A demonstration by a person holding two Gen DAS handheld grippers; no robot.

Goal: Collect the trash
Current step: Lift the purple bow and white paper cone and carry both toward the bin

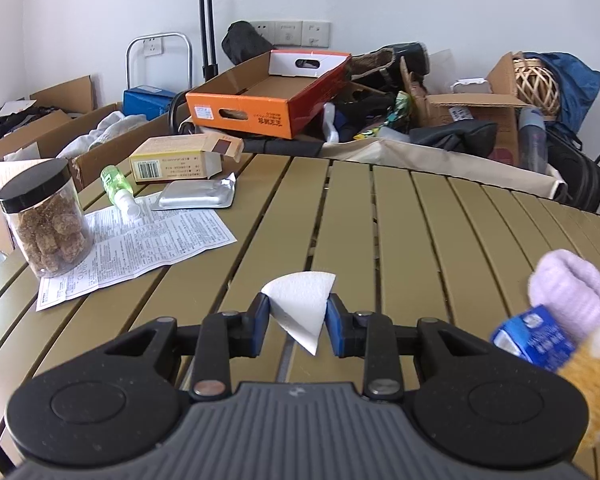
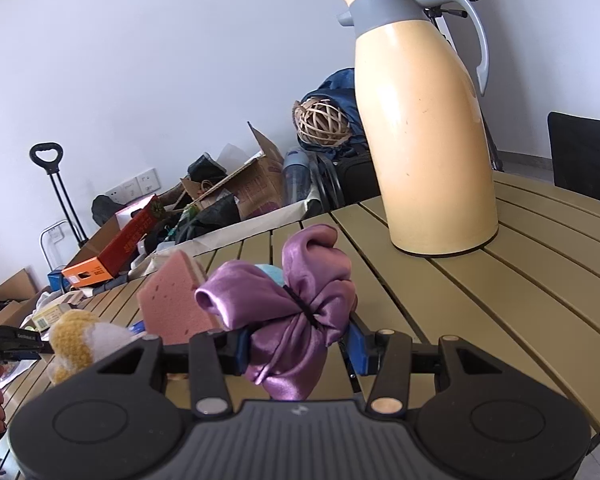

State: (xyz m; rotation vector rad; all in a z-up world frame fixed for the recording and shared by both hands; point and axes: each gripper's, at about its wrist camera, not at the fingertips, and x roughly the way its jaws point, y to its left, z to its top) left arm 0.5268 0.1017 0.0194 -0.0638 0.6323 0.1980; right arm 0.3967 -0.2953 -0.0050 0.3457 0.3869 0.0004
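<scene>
Left wrist view shows the left gripper [image 1: 298,314] clamped on a folded white paper scrap [image 1: 302,304] above the tabletop's [image 1: 420,220] near edge, the right gripper [image 2: 296,346] clamped on purple satin cloth [image 2: 296,320], and, judging by this, the leaflet [image 1: 140,244] and foil blister [image 1: 196,196] near the left edge uncollected.

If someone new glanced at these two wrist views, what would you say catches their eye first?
Probably the tall yellow thermos jug, standing upright on the slatted table to the right. Next, the right gripper shut on a shiny purple satin bundle, and the left gripper pinching a folded white paper just above the table. Far left, a clear jar of brown snacks rests on a printed leaflet.
</scene>
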